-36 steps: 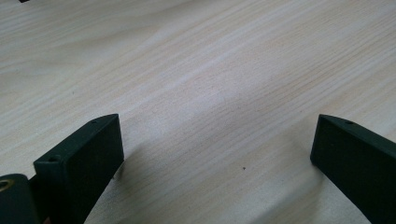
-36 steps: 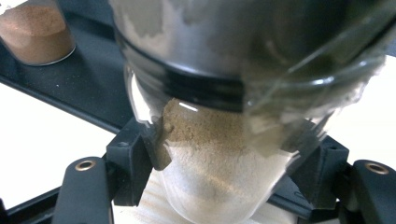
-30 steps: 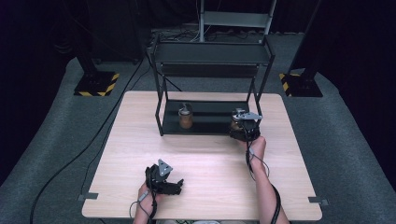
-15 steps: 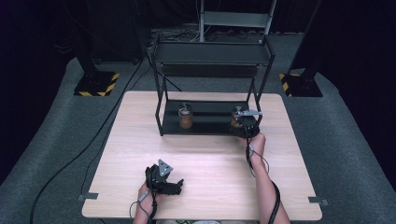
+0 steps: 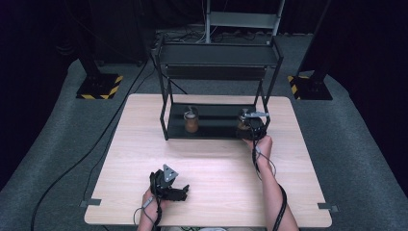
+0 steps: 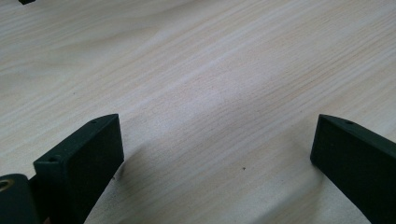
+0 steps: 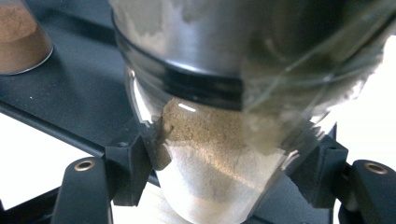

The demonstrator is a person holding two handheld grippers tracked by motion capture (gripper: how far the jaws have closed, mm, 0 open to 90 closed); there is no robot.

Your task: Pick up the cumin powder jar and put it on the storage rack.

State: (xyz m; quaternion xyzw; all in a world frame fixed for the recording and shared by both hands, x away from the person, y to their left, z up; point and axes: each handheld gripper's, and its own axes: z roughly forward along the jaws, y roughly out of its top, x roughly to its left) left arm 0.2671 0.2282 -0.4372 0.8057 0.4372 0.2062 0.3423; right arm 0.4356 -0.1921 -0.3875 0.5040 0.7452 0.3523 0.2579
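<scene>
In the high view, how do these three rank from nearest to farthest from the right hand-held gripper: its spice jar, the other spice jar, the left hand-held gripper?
1. Spice jar, clamped in the right hand-held gripper, shelf's right end.
2. Other spice jar, shelf's left part.
3. Left hand-held gripper, near table edge.

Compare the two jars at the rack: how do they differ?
The right jar is clamped in the right claw at the shelf's right end; the left jar stands free on the shelf. The right jar holds pale tan powder, the left jar reddish-brown. Both are small, clear glass.
</scene>
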